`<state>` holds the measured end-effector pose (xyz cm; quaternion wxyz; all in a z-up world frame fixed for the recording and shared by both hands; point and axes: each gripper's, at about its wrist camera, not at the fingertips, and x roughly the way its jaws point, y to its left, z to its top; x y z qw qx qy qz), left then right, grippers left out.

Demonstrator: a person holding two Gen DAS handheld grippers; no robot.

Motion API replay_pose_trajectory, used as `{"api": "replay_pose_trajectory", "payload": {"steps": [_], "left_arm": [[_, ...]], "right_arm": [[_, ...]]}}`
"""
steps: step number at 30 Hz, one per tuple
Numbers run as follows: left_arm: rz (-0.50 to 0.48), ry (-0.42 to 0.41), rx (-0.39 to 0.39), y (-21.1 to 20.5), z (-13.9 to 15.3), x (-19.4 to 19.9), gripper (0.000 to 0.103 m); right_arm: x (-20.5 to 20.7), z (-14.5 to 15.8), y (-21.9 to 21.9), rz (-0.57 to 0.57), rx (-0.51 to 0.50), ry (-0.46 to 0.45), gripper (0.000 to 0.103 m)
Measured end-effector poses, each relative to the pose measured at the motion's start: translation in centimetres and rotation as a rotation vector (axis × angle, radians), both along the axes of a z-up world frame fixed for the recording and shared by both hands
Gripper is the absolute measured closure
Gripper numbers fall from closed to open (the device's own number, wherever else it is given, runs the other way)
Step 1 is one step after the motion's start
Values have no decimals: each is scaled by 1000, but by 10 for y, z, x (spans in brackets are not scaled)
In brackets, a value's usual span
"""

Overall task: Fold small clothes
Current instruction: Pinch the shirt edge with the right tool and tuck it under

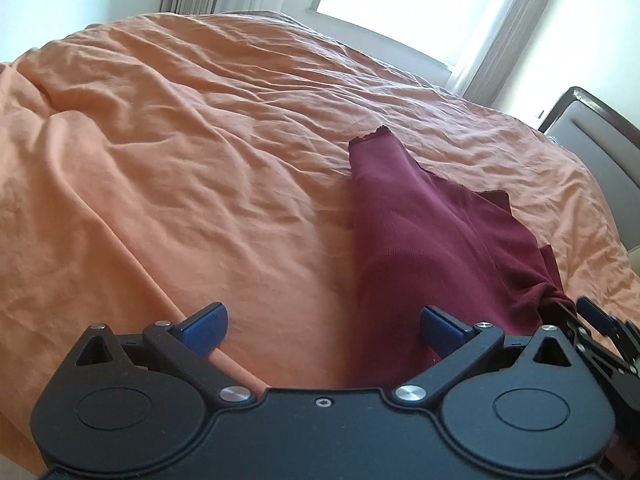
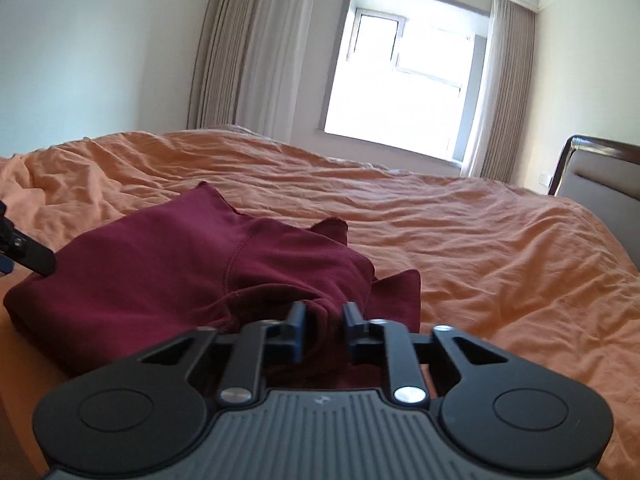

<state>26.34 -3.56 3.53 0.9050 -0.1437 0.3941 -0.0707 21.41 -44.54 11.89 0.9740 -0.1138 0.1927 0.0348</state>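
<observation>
Our right tongs [image 2: 323, 334] pinch the dark red ribbed knit garment [image 2: 192, 264]; left tongs [image 1: 323, 326] spread beside it. We judge a fold is starting; next, grip its other edge.

The left tool [image 1: 324, 326] is built of matte black plastic: a broad body with two round housings, each bearing a shallow circular recess, and a small dark screw hole at the centre of its top edge. Black linkage bars pivot on shiny silver rivets, with triangular cut-outs in the outer arms. Its fingers [image 1: 204, 326] end in blue blocks with rounded tips. The right tool [image 2: 323, 334] has the same black housings, silver rivets and triangular cut-outs, but its central plate is grey and ribbed lengthwise, carrying a small pale logo. Its fingers [image 2: 297, 330] are black with blue blocks at their bases.
</observation>
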Motion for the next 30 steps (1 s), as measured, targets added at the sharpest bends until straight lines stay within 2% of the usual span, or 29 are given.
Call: {"api": "replay_pose_trajectory", "payload": {"steps": [3, 7, 13, 19, 21, 23, 28, 30], "left_arm": [[-8, -3, 6, -5, 0, 0, 1], [-4, -10, -1, -7, 0, -2, 1], [-13, -8, 7, -9, -2, -1, 1], [-32, -11, 31, -11, -4, -1, 1], [-34, -12, 42, -13, -6, -1, 1], [-43, -14, 64, -16, -7, -2, 1], [-78, -28, 126, -25, -10, -4, 1], [-86, -30, 132, -27, -10, -4, 1]], "right_arm": [[-16, -2, 4, 40, -72, -40, 89], [-25, -14, 4, 51, -146, -9, 94], [-36, -27, -6, 17, -105, 25, 95], [-41, -23, -6, -5, -74, 21, 94], [-42, -19, -10, -13, -35, 24, 83], [-45, -13, -17, -27, 29, 15, 51], [-35, 10, -37, -62, 227, -10, 18], [-21, 14, -45, -65, 329, 2, 16]]}}
